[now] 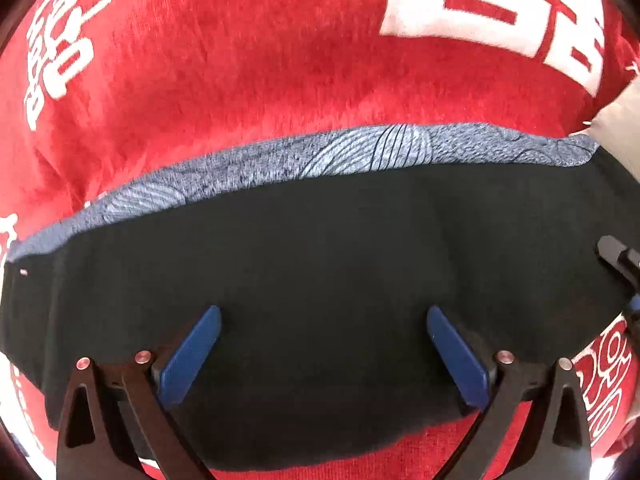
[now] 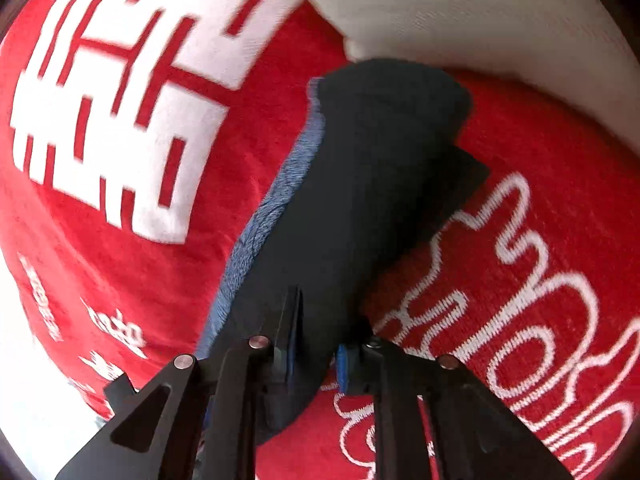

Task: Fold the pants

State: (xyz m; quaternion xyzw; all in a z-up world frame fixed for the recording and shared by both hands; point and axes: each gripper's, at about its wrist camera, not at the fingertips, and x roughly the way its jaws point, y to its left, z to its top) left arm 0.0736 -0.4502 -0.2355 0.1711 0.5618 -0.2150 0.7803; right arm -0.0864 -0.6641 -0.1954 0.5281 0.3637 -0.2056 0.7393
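Dark, nearly black pants (image 1: 320, 240) lie folded on a red blanket, with a blue-grey patterned layer (image 1: 280, 164) showing along their far edge. My left gripper (image 1: 324, 312) hovers over the near part of the pants, open wide, with its blue pads (image 1: 192, 356) well apart and only flat cloth beneath. In the right wrist view the pants (image 2: 360, 180) run away from me as a long band with a blue-grey edge (image 2: 260, 240) on the left. My right gripper (image 2: 318, 328) is shut on the near end of the band, and dark cloth bunches between its fingers.
The red blanket (image 1: 240, 60) with big white characters (image 2: 120, 120) covers the surface under the pants. A white sheet or cushion (image 2: 480, 8) lies beyond it at the far right. A black piece of the other gripper (image 1: 620, 260) pokes in at the left view's right edge.
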